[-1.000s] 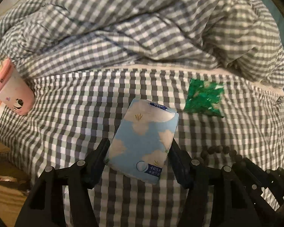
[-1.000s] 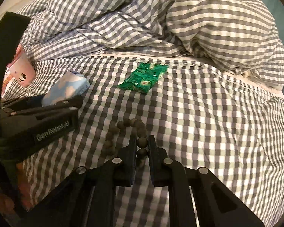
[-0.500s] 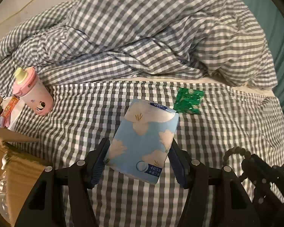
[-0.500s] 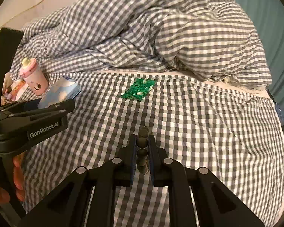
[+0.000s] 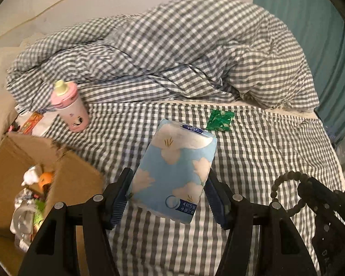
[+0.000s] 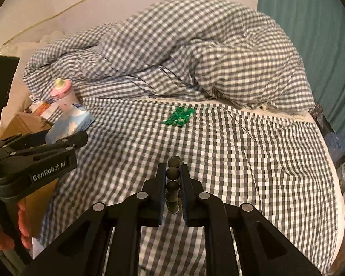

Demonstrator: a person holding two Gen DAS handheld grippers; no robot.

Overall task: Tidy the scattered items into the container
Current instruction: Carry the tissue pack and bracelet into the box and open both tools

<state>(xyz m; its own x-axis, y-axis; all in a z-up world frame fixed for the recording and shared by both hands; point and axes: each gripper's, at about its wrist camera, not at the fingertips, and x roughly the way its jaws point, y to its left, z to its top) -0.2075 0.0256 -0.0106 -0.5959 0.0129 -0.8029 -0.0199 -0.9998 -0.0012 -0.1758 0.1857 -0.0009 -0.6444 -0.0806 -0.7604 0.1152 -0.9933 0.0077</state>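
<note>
My left gripper (image 5: 169,192) is shut on a light blue tissue pack (image 5: 174,172) printed with white flowers, held up above the checked bed. The same tissue pack (image 6: 69,122) shows at the left of the right wrist view, in the left gripper (image 6: 64,135). My right gripper (image 6: 172,184) is shut on a dark bead bracelet (image 6: 172,184), whose loop of beads (image 5: 285,181) hangs by the right gripper (image 5: 303,191) in the left wrist view. An open cardboard box (image 5: 34,161) with several items inside stands left of the bed.
A pink bottle (image 5: 70,108) and a green packet (image 5: 219,120) lie on the checked sheet (image 6: 241,161). A bunched checked duvet (image 5: 184,57) fills the far side. A teal curtain (image 6: 322,34) hangs at right. A hand (image 6: 23,237) grips the left tool's handle.
Both grippers have lifted off the bed with the tissue pack and the bracelet. The view has pulled back, and the cardboard box has come into sight at the left.
</note>
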